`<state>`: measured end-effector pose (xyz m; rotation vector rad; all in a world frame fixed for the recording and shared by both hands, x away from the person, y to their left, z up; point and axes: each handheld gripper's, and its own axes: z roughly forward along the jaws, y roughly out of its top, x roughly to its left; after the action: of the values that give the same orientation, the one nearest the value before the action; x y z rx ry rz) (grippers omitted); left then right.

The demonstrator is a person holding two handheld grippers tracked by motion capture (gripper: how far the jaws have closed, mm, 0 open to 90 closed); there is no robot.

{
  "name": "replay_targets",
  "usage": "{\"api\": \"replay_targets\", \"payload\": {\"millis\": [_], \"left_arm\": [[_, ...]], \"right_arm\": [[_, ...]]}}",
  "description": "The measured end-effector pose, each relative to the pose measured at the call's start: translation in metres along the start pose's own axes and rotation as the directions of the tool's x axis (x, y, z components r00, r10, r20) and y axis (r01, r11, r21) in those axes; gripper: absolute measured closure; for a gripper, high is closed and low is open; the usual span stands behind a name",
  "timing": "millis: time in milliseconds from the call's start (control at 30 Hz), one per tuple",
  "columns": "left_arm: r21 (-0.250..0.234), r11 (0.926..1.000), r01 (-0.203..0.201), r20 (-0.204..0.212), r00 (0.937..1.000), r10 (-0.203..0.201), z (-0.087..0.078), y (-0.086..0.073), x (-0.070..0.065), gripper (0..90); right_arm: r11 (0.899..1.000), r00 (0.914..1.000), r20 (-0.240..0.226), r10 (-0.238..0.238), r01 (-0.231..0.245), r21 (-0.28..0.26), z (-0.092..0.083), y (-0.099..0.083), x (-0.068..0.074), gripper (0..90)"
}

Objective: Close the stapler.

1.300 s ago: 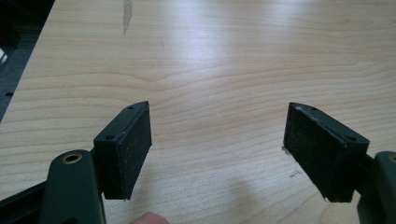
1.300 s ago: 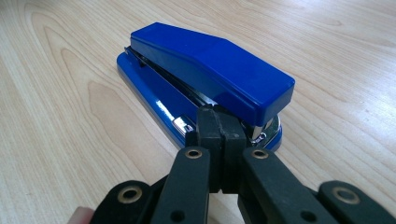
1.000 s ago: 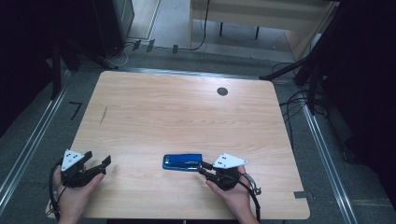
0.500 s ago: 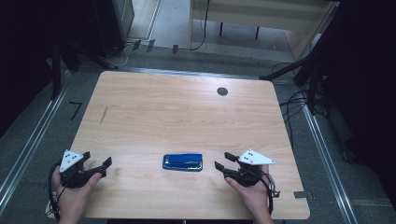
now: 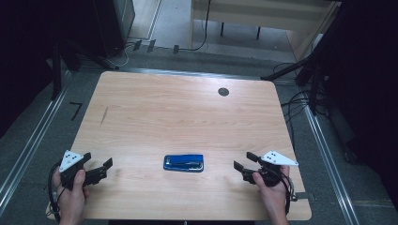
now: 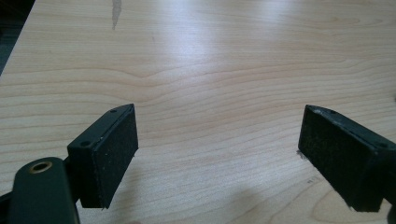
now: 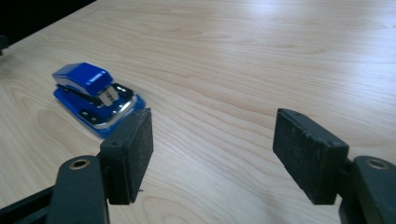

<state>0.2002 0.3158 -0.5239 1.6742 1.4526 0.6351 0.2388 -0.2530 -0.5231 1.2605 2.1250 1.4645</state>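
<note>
A: Claws first, then biggest to smallest. Right claw (image 5: 240, 161) sat near the front edge, well right of the stapler; its jaws had just been opening and stood wide w/ nothing between them. Left claw (image 5: 109, 165) was wide too, over bare wood at the front left corner, also holding nothing.

B: And the big stuff?

A: Table (image 5: 187, 112), pale wood, took up most of the high view, w/ a small dark round hole (image 5: 223, 92) near the far right and a thin dark streak (image 5: 103, 116) on the left side. Otherwise bare.

B: Stapler?

A: Blue stapler (image 5: 183, 162) lay flat near the front edge, abt centred between the two claws, long side running left-right. In the right claw's own view the stapler (image 7: 95, 98) sat off to the left of the jaws, apart from them, lid down, metal nose toward the camera.

B: Why that layout?

A: My guess: it looked set down and let go. Both claws stood clear on either side, pads off it, so nothing could nudge it. Left one prob just parked.
</note>
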Motion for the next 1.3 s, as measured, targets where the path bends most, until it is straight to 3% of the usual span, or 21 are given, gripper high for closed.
{"api": "replay_targets", "payload": {"millis": [267,400,633,867,1300], "left_arm": [[-0.01,0.9993,-0.035,0.015,0.9993,0.035,-0.001,-0.001,-0.002,7.4],[-0.008,0.9993,-0.036,0.033,0.9988,0.037,-0.001,0.0,-0.002,1.5],[-0.015,0.9997,-0.021,0.027,0.9994,0.022,-0.001,-0.001,-0.001,1.5],[-0.013,0.9997,-0.018,0.027,0.9995,0.018,-0.001,-0.001,0.0,0.0],[-0.016,0.9998,-0.012,0.022,0.9997,0.013,-0.002,-0.001,0.001,0.0]], "right_arm": [[1.0,0.9998,0.015,-0.01,0.009,0.013,-0.011,-0.008,-0.012,25.3],[1.0,0.9993,0.036,0.001,-0.001,0.012,-0.02,-0.012,-0.02,21.8],[0.999,0.9968,0.079,0.013,-0.016,0.034,-0.031,-0.019,-0.032,20.0],[1.0,0.993,0.115,0.027,-0.027,-0.002,-0.044,-0.024,-0.045,14.2],[0.996,0.9825,0.167,0.083,-0.08,-0.028,-0.074,-0.043,-0.065,12.0]]}}
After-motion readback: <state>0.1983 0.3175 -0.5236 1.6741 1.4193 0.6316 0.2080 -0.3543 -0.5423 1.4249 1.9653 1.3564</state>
